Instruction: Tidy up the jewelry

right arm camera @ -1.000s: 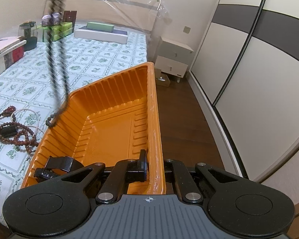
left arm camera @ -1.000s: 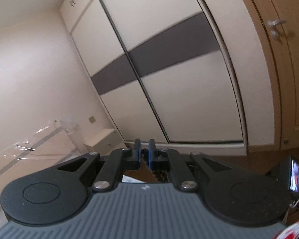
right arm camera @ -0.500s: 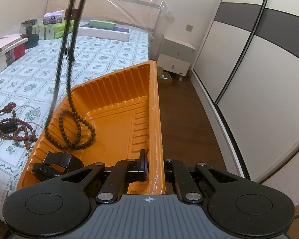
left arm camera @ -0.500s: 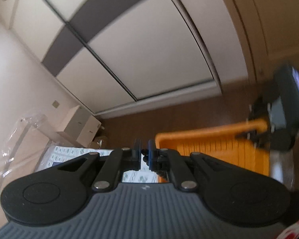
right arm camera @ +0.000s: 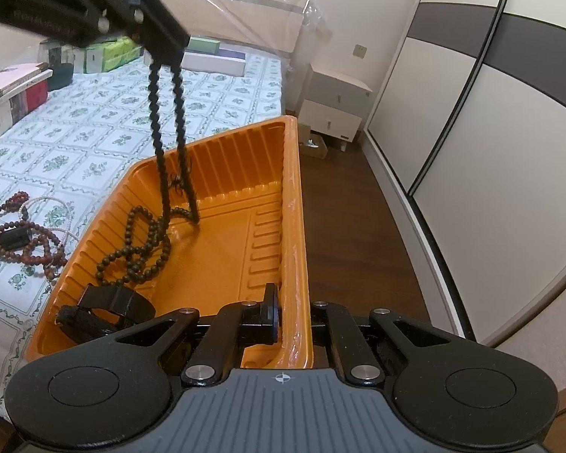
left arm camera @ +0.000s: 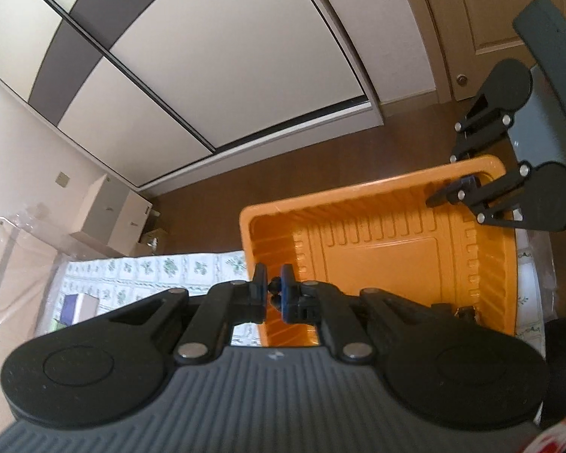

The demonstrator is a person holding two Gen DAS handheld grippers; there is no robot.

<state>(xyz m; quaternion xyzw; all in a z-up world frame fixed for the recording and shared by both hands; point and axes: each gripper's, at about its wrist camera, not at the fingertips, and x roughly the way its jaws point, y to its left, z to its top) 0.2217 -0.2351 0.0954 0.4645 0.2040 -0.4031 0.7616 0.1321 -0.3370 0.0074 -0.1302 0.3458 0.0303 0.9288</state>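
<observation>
Left gripper [right arm camera: 162, 51] raised, angled down, jaws pinched tight. Right gripper [right arm camera: 292, 315] low, jaws clamped.

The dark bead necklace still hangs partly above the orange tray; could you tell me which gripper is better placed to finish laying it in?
Left. The left gripper is shut on the dark bead necklace above the orange tray, while the right gripper is clamped on the tray's rim.
</observation>
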